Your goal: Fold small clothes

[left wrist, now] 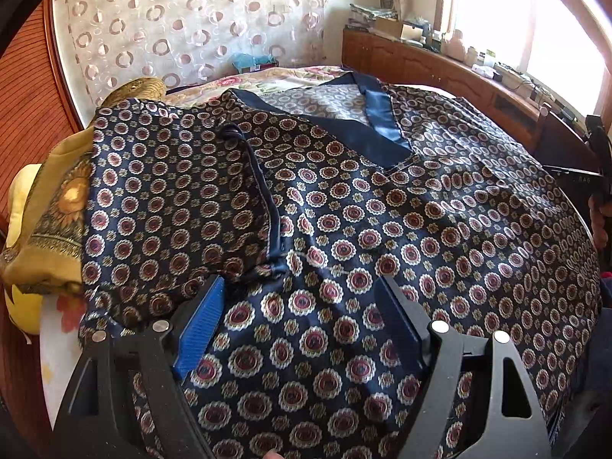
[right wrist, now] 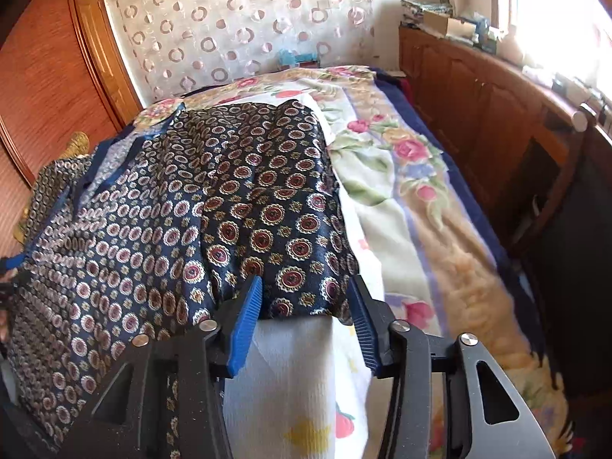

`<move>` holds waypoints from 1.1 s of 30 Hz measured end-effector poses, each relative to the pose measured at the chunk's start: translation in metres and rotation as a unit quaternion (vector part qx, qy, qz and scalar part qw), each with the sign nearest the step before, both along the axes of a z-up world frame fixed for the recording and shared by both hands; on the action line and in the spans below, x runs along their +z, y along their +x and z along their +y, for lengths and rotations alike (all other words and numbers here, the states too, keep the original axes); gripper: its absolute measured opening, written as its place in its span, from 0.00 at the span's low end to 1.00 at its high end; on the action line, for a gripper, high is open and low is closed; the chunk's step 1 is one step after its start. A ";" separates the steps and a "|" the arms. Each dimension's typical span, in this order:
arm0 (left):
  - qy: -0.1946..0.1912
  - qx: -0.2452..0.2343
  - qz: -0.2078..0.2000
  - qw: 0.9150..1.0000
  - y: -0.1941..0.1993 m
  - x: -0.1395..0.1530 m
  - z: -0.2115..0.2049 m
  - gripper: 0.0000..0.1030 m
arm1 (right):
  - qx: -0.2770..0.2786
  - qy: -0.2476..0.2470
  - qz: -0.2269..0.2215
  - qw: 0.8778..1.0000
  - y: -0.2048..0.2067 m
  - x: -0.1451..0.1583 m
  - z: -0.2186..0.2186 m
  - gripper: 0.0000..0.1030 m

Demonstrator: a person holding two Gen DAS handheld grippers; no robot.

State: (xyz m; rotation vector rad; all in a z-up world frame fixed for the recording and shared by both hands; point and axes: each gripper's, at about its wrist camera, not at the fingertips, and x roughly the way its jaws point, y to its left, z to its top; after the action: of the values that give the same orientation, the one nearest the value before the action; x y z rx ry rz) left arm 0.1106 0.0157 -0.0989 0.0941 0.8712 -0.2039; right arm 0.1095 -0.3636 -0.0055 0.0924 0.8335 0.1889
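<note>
Two grippers sit over a bed (right wrist: 428,206) with a flowered blanket, and one garment takes up most of both views. It is a dark blue shirt (left wrist: 382,229) printed with red and cream medallions, spread front-up across the bed with its plain blue V-neck collar (left wrist: 376,114) pointing toward the far edge, where a curtain (left wrist: 183,26) with ring patterns hangs.

In the left wrist view the left gripper (left wrist: 302,321) is low over the shirt's near part. Its jaws stand wide apart with the patterned cloth lying between and under them; whether the pads press the fabric I cannot tell. One sleeve (left wrist: 172,206) is folded in over the body on the left side of the shirt, its dark hem running down toward the left blue pad. A yellow cloth (left wrist: 49,229) with a sunflower print lies just beside that sleeve at the bed's left edge.

In the right wrist view the right gripper (right wrist: 306,310) is also spread open, its blue pads either side of the end of the other sleeve (right wrist: 290,229), which lies at the shirt's right side on the blanket. The sleeve's edge reaches just between the pads, not clamped. Wooden cabinets (right wrist: 478,88) run along the bed's right edge below a bright window.
</note>
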 end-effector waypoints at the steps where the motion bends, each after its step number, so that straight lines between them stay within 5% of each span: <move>1: 0.002 -0.001 0.001 1.000 0.001 -0.001 -0.001 0.78 | 0.003 0.003 0.001 1.000 0.002 0.001 -0.002 0.35; 8: -0.003 0.008 0.013 1.000 0.014 -0.006 0.003 0.78 | 0.004 -0.048 -0.015 0.999 -0.010 0.010 -0.001 0.03; 20: 0.004 -0.015 0.025 1.000 0.020 -0.012 -0.006 0.97 | 0.076 -0.076 -0.122 0.987 -0.045 0.061 0.073 0.03; 25: 0.006 -0.018 0.027 0.999 0.021 -0.013 -0.008 0.99 | 0.121 -0.076 -0.104 0.984 -0.056 0.044 0.106 0.03; 33: 0.007 -0.016 0.026 0.999 0.019 -0.012 -0.007 1.00 | 0.124 -0.066 -0.056 0.989 -0.066 0.021 0.099 0.03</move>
State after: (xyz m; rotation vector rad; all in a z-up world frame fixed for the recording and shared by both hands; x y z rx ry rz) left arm 0.1296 0.0089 -0.1114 0.1157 0.9243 -0.2319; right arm 0.0434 -0.2649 0.0151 -0.1457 0.7420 0.3682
